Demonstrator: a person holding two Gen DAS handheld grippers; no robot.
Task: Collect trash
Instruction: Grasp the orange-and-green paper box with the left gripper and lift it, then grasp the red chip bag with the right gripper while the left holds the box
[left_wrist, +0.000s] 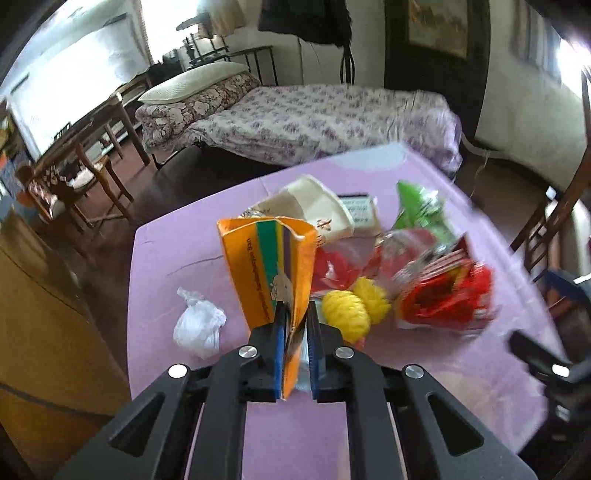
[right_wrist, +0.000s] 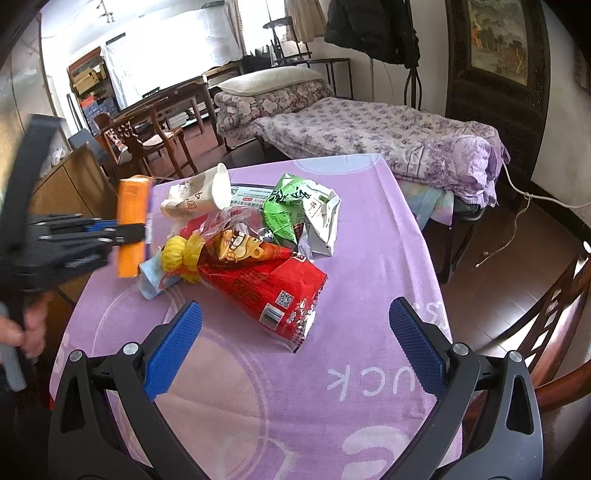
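While pinched in left tool (left_wrist: 295, 332), orange carton (left_wrist: 273, 266) upright.

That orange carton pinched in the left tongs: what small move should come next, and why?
Probably carry the orange carton clear of the table toward wherever trash goes. The left tongs are shut on it, it looks lifted, and no bin shows. The right tongs hang open above the red snack bag.

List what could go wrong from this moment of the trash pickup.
1. The left gripper pinches only the lower end of the orange carton, so the carton may pivot or slip.
2. The carton is close to the paper cup and yellow ball; swinging it could knock them off the table.
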